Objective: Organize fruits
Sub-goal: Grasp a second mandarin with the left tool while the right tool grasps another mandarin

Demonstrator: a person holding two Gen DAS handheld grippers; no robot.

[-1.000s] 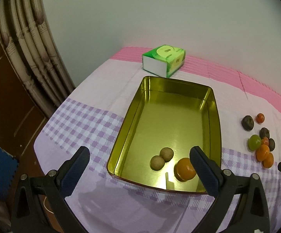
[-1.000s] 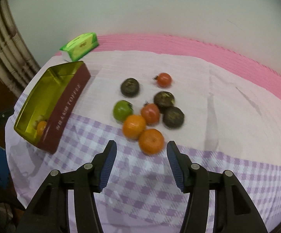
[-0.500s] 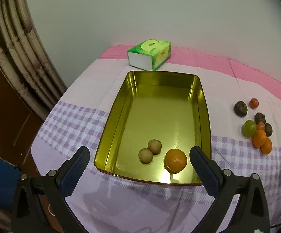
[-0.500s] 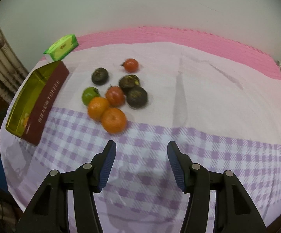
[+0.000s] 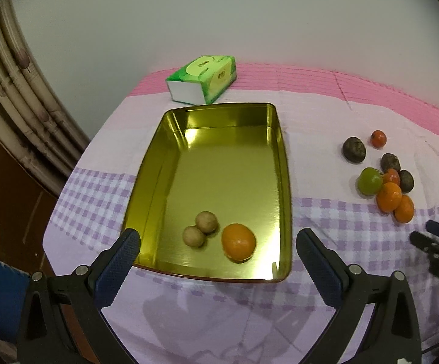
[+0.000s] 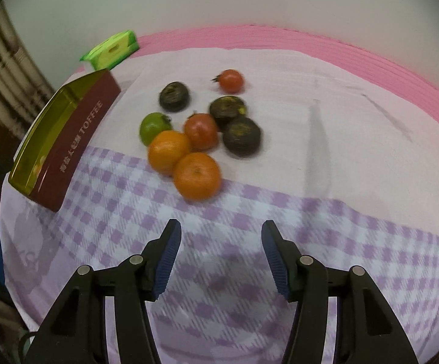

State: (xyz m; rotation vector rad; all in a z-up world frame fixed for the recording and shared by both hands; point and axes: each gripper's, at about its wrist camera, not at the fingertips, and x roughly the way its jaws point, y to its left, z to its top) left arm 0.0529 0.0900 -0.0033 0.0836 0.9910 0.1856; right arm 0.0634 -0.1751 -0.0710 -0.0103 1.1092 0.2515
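A gold tin tray [image 5: 283, 163] holds an orange [image 5: 238, 241] and two small brown fruits [image 5: 200, 227]. My left gripper [image 5: 216, 242] is open and empty, just short of the tray's near edge. In the right wrist view the tray [image 6: 77, 133] shows its maroon side at the left. A cluster of loose fruit lies on the cloth: two oranges [image 6: 197, 176], a green fruit [image 6: 154, 126], two red tomatoes [image 6: 201, 130] and three dark fruits [image 6: 241, 136]. My right gripper [image 6: 221, 233] is open and empty, a little short of the nearest orange. The cluster also shows in the left wrist view [image 5: 388, 196].
A green tissue box [image 5: 202, 79] lies beyond the tray by the white wall. The table's left edge drops off beside a curtain [image 5: 16, 106]. My right gripper also shows at the right edge of the left wrist view [image 5: 437, 242]. Checked cloth lies to the right of the fruit.
The right wrist view swung right, then back left toward the fruit cluster. The left gripper shifted so the tray sits more centred. Both stayed open.
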